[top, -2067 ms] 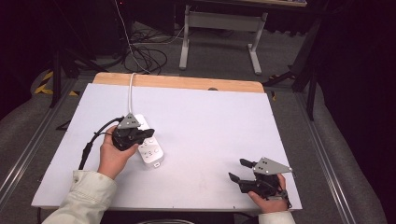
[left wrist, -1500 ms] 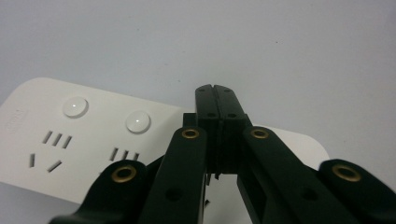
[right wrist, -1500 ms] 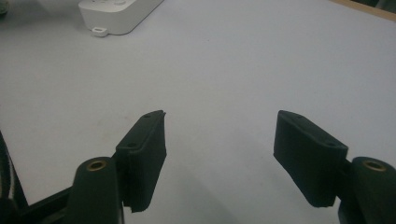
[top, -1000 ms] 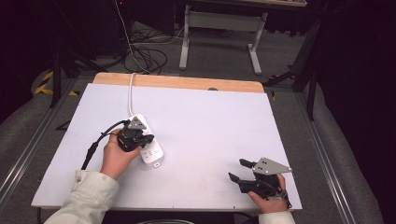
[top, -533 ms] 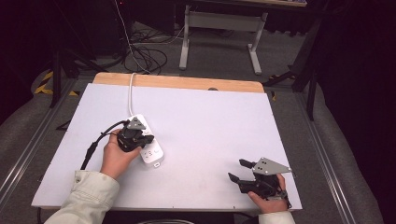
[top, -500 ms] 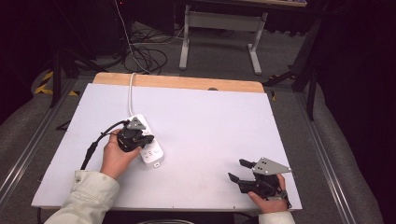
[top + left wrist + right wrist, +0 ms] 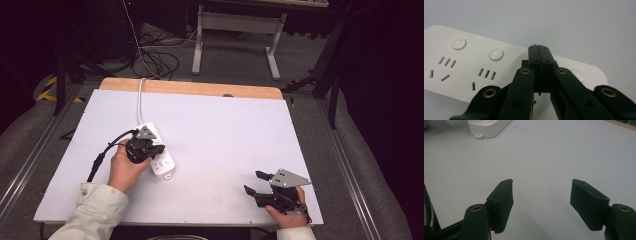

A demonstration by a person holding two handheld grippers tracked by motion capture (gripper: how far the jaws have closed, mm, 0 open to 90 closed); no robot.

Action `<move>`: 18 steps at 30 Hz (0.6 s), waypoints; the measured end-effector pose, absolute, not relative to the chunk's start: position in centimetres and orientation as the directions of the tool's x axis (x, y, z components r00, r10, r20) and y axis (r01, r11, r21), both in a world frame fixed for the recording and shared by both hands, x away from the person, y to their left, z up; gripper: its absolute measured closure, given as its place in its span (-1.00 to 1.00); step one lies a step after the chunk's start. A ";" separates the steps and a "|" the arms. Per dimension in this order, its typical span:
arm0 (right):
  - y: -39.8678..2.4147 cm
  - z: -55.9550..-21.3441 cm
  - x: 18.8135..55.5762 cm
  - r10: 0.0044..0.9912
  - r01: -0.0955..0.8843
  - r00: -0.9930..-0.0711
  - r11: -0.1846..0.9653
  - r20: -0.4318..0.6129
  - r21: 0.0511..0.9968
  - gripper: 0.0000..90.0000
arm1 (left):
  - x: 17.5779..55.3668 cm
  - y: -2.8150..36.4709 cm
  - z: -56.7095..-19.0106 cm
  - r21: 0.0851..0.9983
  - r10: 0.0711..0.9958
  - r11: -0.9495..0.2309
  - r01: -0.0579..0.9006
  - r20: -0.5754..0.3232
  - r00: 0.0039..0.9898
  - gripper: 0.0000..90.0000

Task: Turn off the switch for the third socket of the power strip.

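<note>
The white power strip (image 7: 159, 154) lies flat on the left half of the white table (image 7: 225, 130), its cord (image 7: 139, 100) running away from me over the far wooden edge (image 7: 190, 88). I have my left gripper (image 7: 539, 48) down over it with the two jaws pressed together, nothing between them, the joined tip resting over the strip's top face near one of the round buttons (image 7: 496, 53); whether it actually presses a button I cannot tell. I judge the strip a light, rigid plastic shell with a smooth, rather slippery skin, so it would likely skate on the table if pushed from the side. The best hold looks to be across its narrow width, on the long flat sides, away from the sockets (image 7: 447, 67) and buttons; the cord will tug back if I drag it far. My right gripper (image 7: 541, 195) sits near the front right corner, jaws wide apart and empty, well apart from the strip. Between them the tabletop is bare, leaving plenty of room, but the near edge lies close to both my hands.
</note>
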State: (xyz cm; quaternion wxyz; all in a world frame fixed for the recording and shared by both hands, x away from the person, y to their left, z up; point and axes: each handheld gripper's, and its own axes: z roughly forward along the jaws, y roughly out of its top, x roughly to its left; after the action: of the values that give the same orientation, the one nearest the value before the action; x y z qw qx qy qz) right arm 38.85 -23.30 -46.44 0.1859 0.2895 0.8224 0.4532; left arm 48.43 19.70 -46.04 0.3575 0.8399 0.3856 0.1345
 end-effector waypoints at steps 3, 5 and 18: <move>-23.3 -46.5 38.9 0.643 0.309 -0.764 0.421 -0.041 0.853 -0.23 | 48.4 19.7 -46.1 0.706 0.747 -0.444 0.551 -0.047 0.663 1.00; -23.2 -46.5 38.9 0.643 0.310 -0.764 0.423 -0.041 0.851 -0.23 | 48.4 19.7 -46.1 0.706 0.750 -0.438 0.557 -0.055 0.660 1.00; -23.0 -46.5 38.9 0.635 0.311 -0.772 0.431 -0.040 0.847 -0.21 | 48.4 19.7 -46.1 0.707 0.751 -0.437 0.556 -0.053 0.658 1.00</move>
State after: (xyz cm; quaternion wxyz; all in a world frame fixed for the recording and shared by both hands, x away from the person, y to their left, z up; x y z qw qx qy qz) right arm 38.93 -23.00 -46.54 0.1799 0.2861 0.8266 0.4500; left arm 48.36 19.66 -46.13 0.3589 0.8367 0.3907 0.1359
